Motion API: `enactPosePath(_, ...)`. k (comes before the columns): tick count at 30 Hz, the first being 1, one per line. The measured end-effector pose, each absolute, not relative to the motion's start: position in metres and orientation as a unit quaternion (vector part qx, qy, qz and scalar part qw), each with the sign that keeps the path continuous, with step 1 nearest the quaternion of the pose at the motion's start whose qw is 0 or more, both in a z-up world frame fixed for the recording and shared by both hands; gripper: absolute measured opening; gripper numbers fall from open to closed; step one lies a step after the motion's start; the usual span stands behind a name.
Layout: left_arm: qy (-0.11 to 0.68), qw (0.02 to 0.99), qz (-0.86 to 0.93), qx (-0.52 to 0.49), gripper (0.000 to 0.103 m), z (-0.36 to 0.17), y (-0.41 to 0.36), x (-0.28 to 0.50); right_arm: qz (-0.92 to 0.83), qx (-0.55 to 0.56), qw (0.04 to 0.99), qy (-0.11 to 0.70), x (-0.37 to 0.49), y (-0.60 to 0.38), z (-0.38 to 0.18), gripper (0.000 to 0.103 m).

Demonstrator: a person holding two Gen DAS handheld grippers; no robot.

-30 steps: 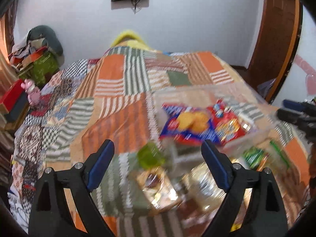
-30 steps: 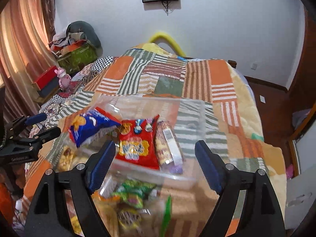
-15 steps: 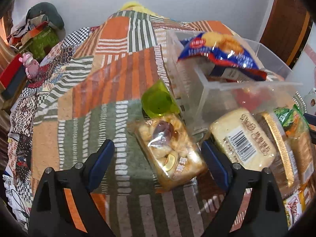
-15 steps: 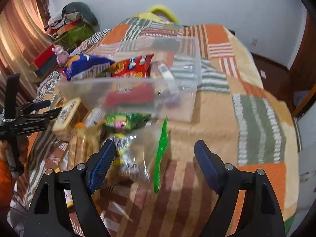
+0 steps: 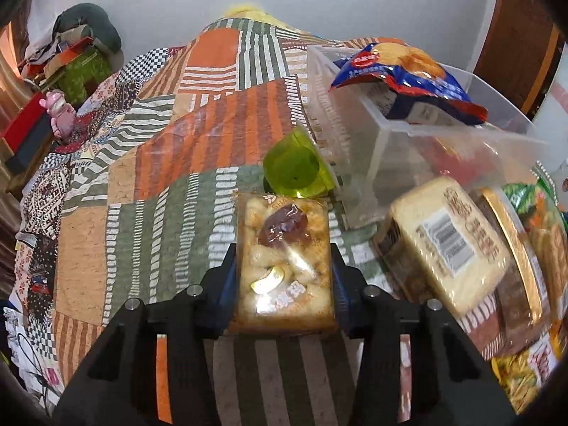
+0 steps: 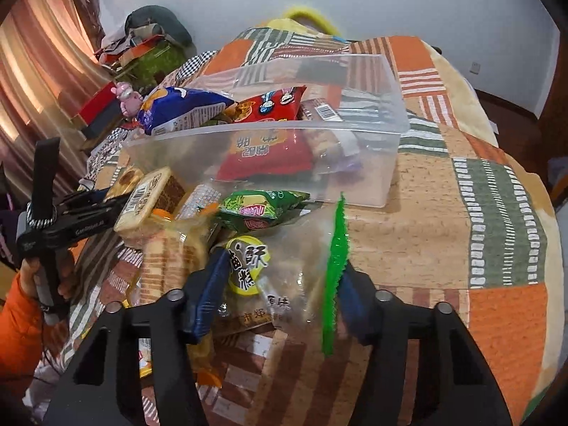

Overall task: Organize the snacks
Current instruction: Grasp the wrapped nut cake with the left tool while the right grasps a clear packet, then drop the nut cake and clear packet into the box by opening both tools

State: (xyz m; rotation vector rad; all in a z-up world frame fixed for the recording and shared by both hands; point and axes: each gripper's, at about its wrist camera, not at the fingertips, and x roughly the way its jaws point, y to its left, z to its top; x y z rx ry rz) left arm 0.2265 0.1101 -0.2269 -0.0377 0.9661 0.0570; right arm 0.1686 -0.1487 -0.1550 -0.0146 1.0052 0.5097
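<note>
My left gripper [image 5: 284,277] is shut on a clear snack pack with a green top flap [image 5: 284,259], lying on the patchwork bedspread [image 5: 170,184]. My right gripper [image 6: 280,287] is shut on a clear snack bag with a green edge and a yellow label [image 6: 287,277]. A clear plastic bin [image 6: 355,163] lies beyond both; it holds a blue biscuit bag [image 6: 177,110], a red snack bag [image 6: 269,142] and a brown bar. The bin [image 5: 390,156] also shows in the left wrist view with the blue bag [image 5: 404,74] on its rim.
Loose snacks lie in front of the bin: a pale barcoded cake pack [image 5: 447,245], a green packet [image 6: 262,206] and several biscuit packs. The left hand tool [image 6: 64,227] shows at the right view's left. A pink toy [image 5: 60,106] and clutter stand past the bed's left edge.
Both grippers have dropped toward the bedspread and closed: the left on the green-flap snack pack, the right on the green-edged bag. Both were open and empty earlier.
</note>
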Motion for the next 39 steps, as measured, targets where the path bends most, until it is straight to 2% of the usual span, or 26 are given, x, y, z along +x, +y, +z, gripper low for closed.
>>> enactPosePath(8, 0.456, 0.890, 0.026, -0.017, 0.045, -0.211, 0.103, 0.203, 0.243, 0.007, 0.851, 0.466, 0.162, -0.160, -0.149, 0.030)
enactPosePath(10, 0.448, 0.894, 0.026, -0.017, 0.045, -0.202, 0.101, 0.198, 0.238, 0.003, 0.855, 0.461, 0.161, -0.162, -0.146, 0.029)
enactPosePath(28, 0.364, 0.931, -0.010, -0.023, 0.045, -0.115, 0.065, 0.195, 0.202, 0.001, 0.899, 0.387, 0.156, -0.191, -0.091, 0.027)
enactPosePath(39, 0.347, 0.936, -0.053, -0.025, 0.045, -0.100, 0.025, 0.230, 0.194, 0.022, 0.923, 0.332, 0.188, -0.187, -0.062, 0.027)
